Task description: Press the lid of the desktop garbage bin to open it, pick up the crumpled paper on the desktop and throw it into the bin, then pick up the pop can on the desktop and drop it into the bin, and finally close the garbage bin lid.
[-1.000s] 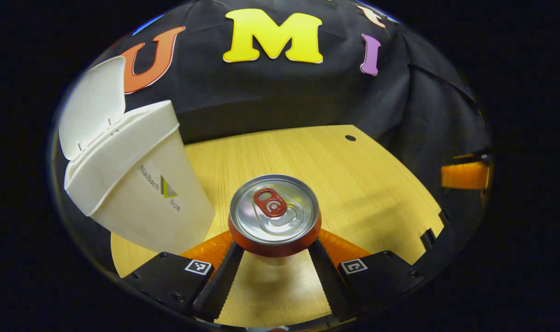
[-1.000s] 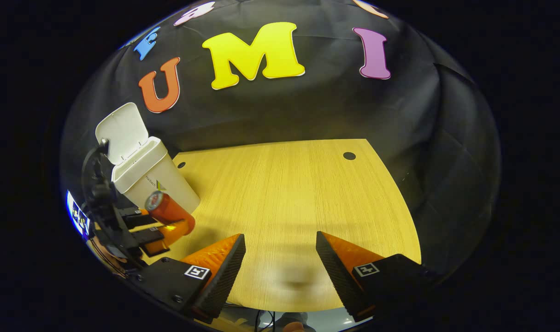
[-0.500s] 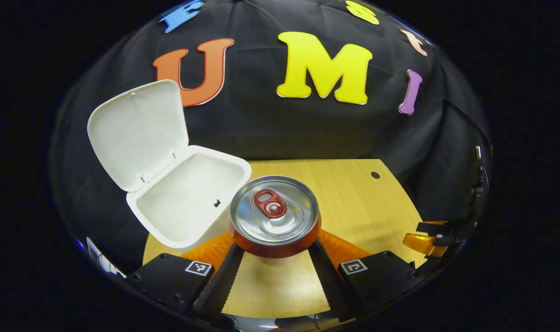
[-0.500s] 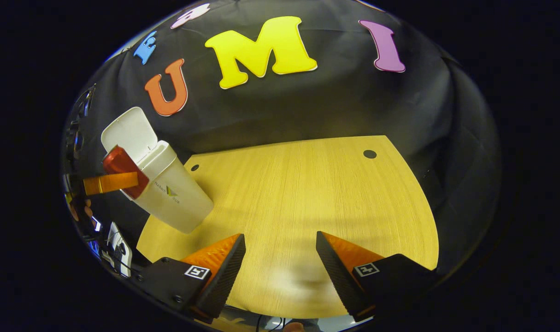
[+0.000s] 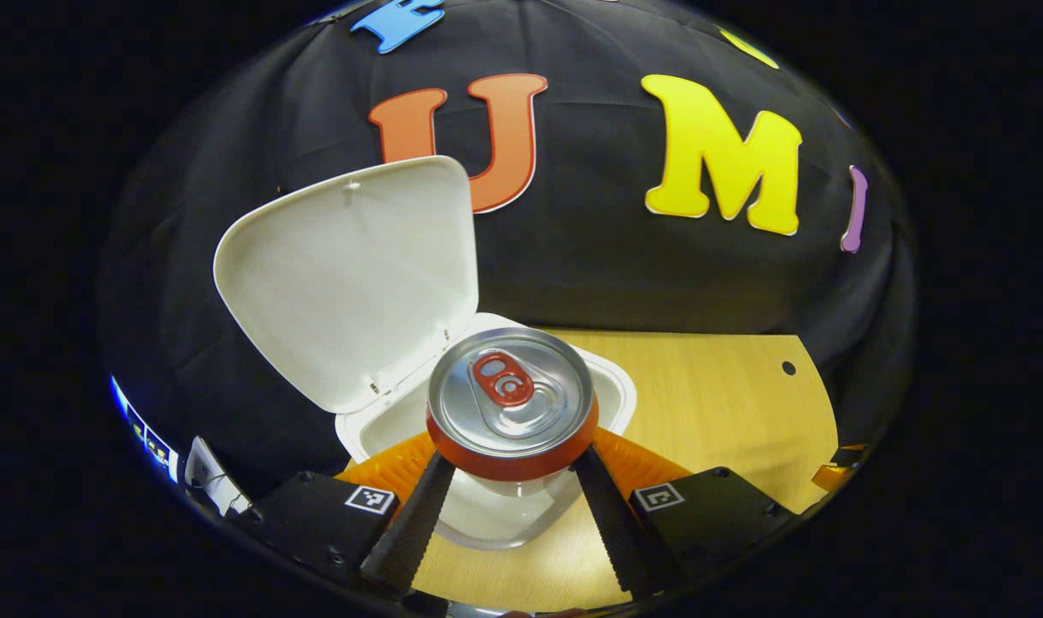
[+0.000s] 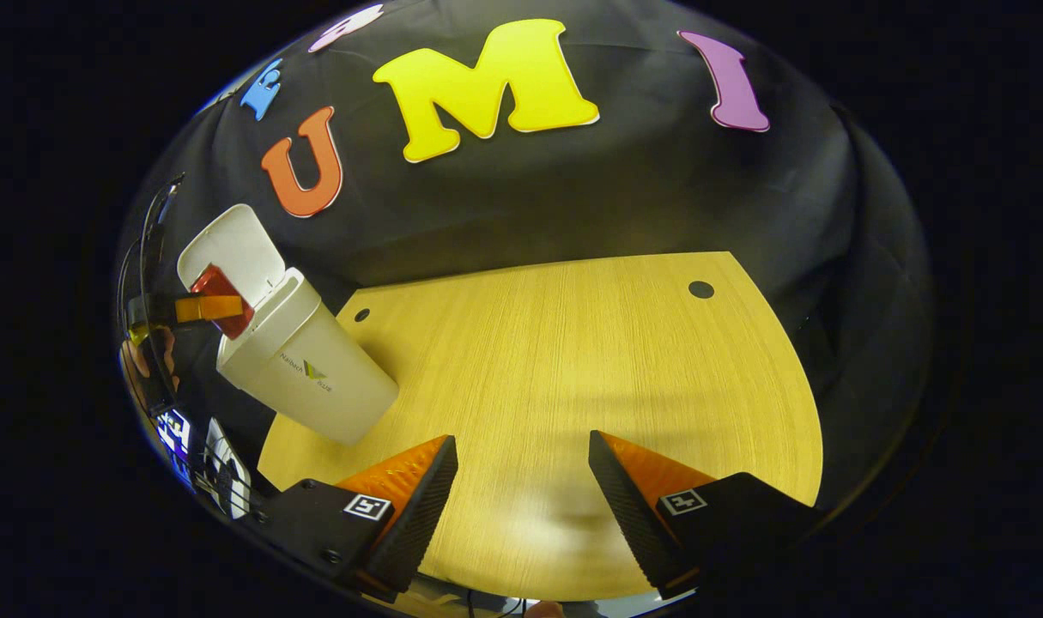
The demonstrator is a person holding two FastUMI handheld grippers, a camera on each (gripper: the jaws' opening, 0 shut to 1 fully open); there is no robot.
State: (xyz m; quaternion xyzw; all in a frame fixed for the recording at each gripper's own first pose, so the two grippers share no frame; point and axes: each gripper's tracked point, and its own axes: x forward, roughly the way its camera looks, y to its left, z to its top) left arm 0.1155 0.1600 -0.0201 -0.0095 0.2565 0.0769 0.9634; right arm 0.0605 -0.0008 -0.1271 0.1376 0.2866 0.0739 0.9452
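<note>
Pop can (image 5: 511,403) clamped between left gripper (image 5: 511,481) fingers, held over open garbage bin (image 5: 487,506) mouth for dropping; lid (image 5: 349,275) raised beyond; right gripper (image 6: 521,489) fingers apart, idle above worktop (image 6: 573,360).

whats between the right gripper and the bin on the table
Bare wooden table, seen in the right gripper view: nothing lies between the open right gripper and the bin. The pop can is held above the bin's mouth.

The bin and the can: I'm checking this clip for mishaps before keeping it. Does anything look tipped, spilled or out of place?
Nothing stands out. The bin stands on the table with its lid swung open. The left gripper holds the can above the bin's opening. The right gripper is open over bare table. No spill shows.
</note>
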